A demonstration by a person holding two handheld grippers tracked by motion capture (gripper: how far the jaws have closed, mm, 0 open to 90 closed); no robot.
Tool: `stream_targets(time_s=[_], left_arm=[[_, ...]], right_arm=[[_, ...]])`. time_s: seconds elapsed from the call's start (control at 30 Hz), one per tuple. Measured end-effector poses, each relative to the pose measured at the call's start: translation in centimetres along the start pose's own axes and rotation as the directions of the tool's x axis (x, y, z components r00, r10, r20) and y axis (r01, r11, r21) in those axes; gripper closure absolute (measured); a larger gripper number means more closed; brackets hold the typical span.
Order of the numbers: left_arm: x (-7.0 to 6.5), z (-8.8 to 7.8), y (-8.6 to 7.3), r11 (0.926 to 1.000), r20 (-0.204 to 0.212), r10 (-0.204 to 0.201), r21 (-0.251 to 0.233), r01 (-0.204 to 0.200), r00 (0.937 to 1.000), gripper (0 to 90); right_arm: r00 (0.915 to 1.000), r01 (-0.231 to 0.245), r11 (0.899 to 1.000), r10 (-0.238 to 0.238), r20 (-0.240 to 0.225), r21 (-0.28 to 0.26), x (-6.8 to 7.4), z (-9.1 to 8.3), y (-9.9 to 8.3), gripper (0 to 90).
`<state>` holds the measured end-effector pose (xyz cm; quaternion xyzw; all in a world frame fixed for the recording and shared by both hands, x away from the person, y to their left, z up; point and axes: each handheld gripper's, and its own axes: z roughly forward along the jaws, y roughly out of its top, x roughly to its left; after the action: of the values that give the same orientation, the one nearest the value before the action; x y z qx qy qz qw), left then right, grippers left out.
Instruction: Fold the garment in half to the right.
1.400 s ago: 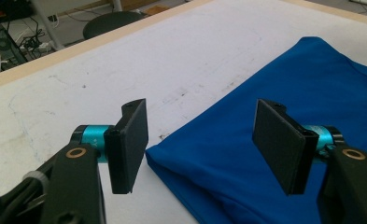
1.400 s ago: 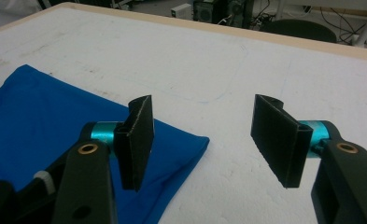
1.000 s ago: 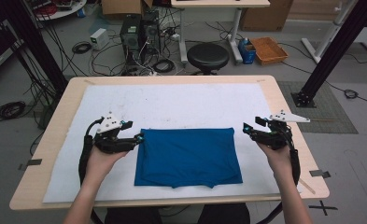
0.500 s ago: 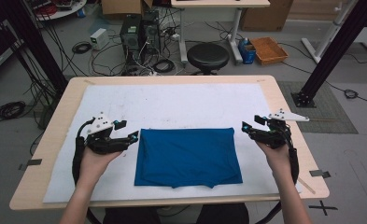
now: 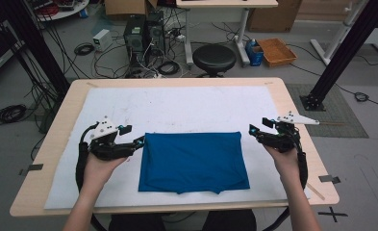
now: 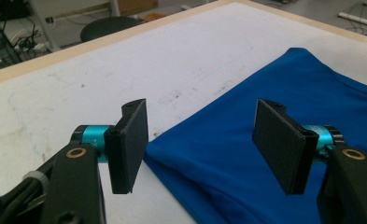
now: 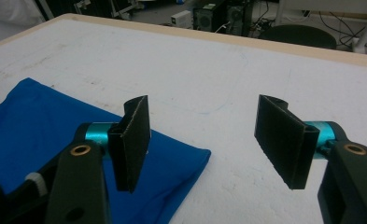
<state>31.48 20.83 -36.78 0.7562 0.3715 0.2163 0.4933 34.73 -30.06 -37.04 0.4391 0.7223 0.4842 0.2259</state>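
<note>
1. The risk I see first: the blue cloth [image 5: 193, 161] is folded in layers, and if my left claw [image 5: 139, 141] bites at the corner it may catch only the top layer, so the fold peels open rather than moving as one piece.
2. The second risk is uneven pulling. With one claw at each side, a lift that is not matched could skew the cloth or drag it across the white mat [image 5: 177, 106] and wrinkle it.
3. My right claw [image 5: 252, 131] could close on bare mat and miss the edge altogether, since in the right gripper view the cloth's corner [image 7: 190, 161] lies under the left jaw only, with the gap mostly over mat.
4. Both claws stand wide and hold nothing.
5. The cloth lies flat on the mat, on the near half of the table [image 5: 302, 159], between the two claws.
6. In the left gripper view, the cloth's edge [image 6: 204, 154] runs into the gap between the jaws, just beneath them; I cannot tell whether the jaws touch it.
</note>
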Motion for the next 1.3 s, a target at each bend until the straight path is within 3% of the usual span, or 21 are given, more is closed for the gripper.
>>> stream_targets(time_s=[0.17, 0.3, 0.33, 0.47, 0.57, 0.7, 0.9, 0.97, 1.03, 1.2, 1.3], left_arm=[[-0.8, -1.0, -0.9, 0.9982, -0.064, -0.06, -0.004, 0.06, 0.9961, 36.2], [-1.5, -1.9, -2.3, 0.9948, -0.081, -0.102, -0.005, 0.102, 0.9915, 36.9], [-1.9, -2.3, -3.3, 0.9902, -0.081, -0.138, 0.009, 0.139, 0.9871, 36.9], [-2.9, -2.8, -5.5, 0.9743, -0.071, -0.216, 0.05, 0.22, 0.9739, 37.6], [-3.6, -2.7, -7.3, 0.953, -0.063, -0.289, 0.076, 0.293, 0.9553, 37.7], [-4.5, -2.2, -8.9, 0.9322, -0.073, -0.336, 0.118, 0.342, 0.9392, 38.2], [-5.7, -1.7, -9.3, 0.9339, -0.092, -0.321, 0.134, 0.331, 0.9425, 41.5], [-6.0, -1.4, -9.4, 0.9369, -0.102, -0.303, 0.149, 0.316, 0.9474, 42.6], [-6.3, -1.1, -9.4, 0.9348, -0.113, -0.304, 0.155, 0.32, 0.9457, 42.9], [-7.0, -0.4, -9.5, 0.9353, -0.134, -0.277, 0.19, 0.299, 0.9515, 46.0], [-7.3, -0.2, -9.5, 0.9327, -0.164, -0.277, 0.192, 0.306, 0.947, 49.8]], right_arm=[[1.0, 0.003, 1.0, -0.003, -0.002, -0.003, 0.0, 0.0, 0.0, 36.2], [1.0, 0.001, 1.0, -0.001, -0.005, -0.004, -0.2, -0.1, -0.2, 36.2], [1.0, 0.0, 1.0, 0.0, -0.006, -0.003, -0.2, -0.1, -0.2, 36.2], [1.0, -0.001, 1.0, 0.001, -0.006, -0.004, -0.3, -0.2, -0.3, 36.1], [1.0, -0.001, 1.0, 0.001, -0.006, -0.001, -0.2, -0.1, -0.4, 36.1], [0.9999, 0.005, 1.0, -0.005, -0.013, 0.004, 0.1, 0.1, -0.4, 36.0], [0.9997, 0.016, 1.0, -0.016, -0.018, 0.007, 0.4, 0.2, -0.4, 36.1], [0.9997, 0.018, 1.0, -0.018, -0.018, 0.009, 0.5, 0.2, -0.5, 36.1], [0.9996, 0.023, 1.0, -0.023, -0.02, 0.011, 0.5, 0.3, -0.5, 36.1], [0.9994, 0.025, 1.0, -0.024, -0.025, 0.017, 0.8, 0.5, -0.5, 36.1], [0.9992, 0.031, 0.999, -0.031, -0.027, 0.017, 0.8, 0.6, -0.6, 36.1]])
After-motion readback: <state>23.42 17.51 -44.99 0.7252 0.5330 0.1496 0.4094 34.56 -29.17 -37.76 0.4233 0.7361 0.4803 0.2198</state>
